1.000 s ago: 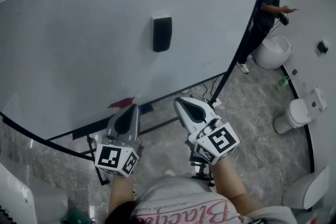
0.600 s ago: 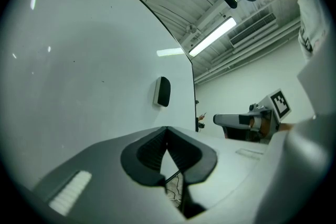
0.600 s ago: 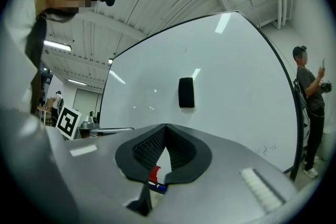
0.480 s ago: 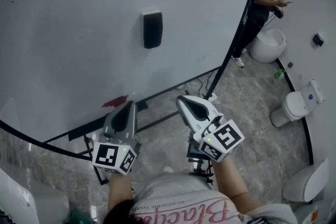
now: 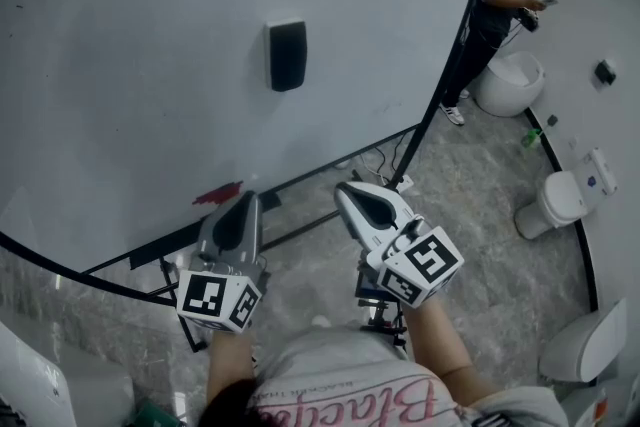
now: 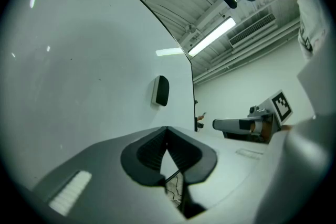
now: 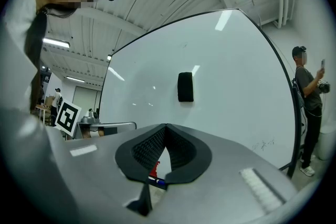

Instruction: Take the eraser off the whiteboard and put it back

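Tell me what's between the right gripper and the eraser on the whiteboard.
Nothing but bare whiteboard. In the right gripper view, the eraser sits above the right gripper's shut tips, with only plain white surface between them.

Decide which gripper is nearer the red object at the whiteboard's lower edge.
Left. The left gripper sits just right of the red object; the right gripper is farther right.

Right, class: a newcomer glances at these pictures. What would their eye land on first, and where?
The black eraser stuck alone midway up the big whiteboard stands out first. Below it, the left gripper and right gripper point toward the board, both shut and empty. A person stands past the board's right edge.
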